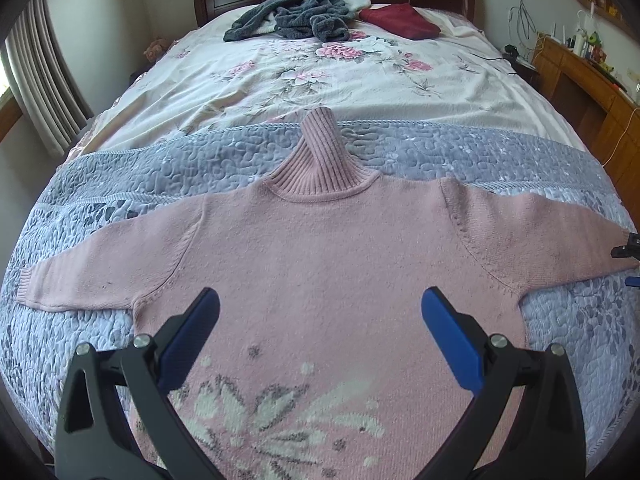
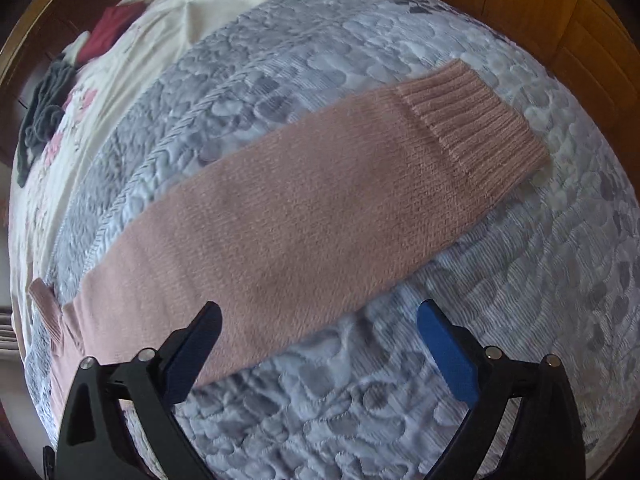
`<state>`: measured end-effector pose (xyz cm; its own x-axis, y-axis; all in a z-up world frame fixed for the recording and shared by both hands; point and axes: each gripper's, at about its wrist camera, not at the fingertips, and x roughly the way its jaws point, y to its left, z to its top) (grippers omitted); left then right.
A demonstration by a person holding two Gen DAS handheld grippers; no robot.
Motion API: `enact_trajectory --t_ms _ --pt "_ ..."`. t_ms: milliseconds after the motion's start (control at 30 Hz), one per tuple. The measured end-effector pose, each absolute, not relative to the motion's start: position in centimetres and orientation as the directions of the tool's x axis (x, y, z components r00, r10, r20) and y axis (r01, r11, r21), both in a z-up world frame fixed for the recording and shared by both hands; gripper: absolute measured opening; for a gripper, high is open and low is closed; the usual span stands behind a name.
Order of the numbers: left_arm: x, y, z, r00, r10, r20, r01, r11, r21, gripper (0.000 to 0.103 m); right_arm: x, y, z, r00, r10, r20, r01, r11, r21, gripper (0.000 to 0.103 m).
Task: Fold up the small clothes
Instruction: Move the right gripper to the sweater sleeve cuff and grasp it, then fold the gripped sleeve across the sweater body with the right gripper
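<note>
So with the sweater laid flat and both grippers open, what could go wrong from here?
1. The right gripper hovers over the sleeve edge; closing there might pinch the quilt too.
2. The left gripper is over the middle of the pink sweater, a poor spot for a clean fold.
3. The long turtleneck collar could flop or bunch during folding.

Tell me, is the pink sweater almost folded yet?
Not yet. Done: the pink knitted turtleneck sweater lies spread flat on the grey quilted bedspread, both sleeves out. In hand: nothing; the left gripper hangs open over its body, the right gripper open by the ribbed-cuff sleeve. Left: every fold.
</note>
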<state>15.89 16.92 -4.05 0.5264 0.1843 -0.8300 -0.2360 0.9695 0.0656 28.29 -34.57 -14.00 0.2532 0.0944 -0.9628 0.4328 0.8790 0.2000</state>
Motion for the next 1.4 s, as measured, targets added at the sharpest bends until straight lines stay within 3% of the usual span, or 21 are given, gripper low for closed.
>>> enact_trajectory --t_ms 167,233,300,333,400,800,1200,1400 --pt "16.3 16.8 -4.9 0.523 0.193 -0.830 -0.226 0.971 0.084 0.100 29.0 -35.3 -14.7 0.279 0.059 -0.958 0.449 0.874 0.184 0.084" --pt "16.3 17.1 -5.2 0.518 0.203 -0.831 -0.230 0.969 0.093 0.100 29.1 -35.5 -14.3 0.306 0.039 -0.951 0.439 0.881 0.177 0.058" --pt "16.4 17.6 -5.6 0.508 0.208 -0.836 -0.241 0.966 0.095 0.100 28.9 -36.1 -14.1 0.327 0.051 -0.944 0.447 0.871 0.202 0.039" --pt "16.4 17.9 -5.8 0.503 0.208 -0.839 -0.247 0.965 0.091 0.100 28.7 -36.5 -14.0 0.345 0.072 -0.936 0.448 0.863 0.232 0.023" --pt "16.2 18.5 -6.1 0.494 0.207 -0.845 -0.256 0.963 0.086 0.100 28.1 -37.2 -13.8 0.384 0.142 -0.913 0.444 0.838 0.317 0.013" --pt "14.9 22.3 -7.3 0.456 0.217 -0.863 -0.311 0.948 0.075 0.100 26.7 -30.0 -8.9 0.496 0.377 -0.782 0.224 0.814 0.535 0.011" --pt "13.9 24.2 -7.3 0.451 0.193 -0.871 -0.322 0.946 0.043 0.100 26.4 -14.4 -7.6 0.410 0.566 -0.715 -0.023 0.790 0.613 0.011" --pt "14.1 24.5 -7.6 0.443 0.151 -0.884 -0.318 0.948 0.003 0.100 26.1 -8.8 -9.5 0.329 0.596 -0.732 -0.081 0.790 0.607 0.011"
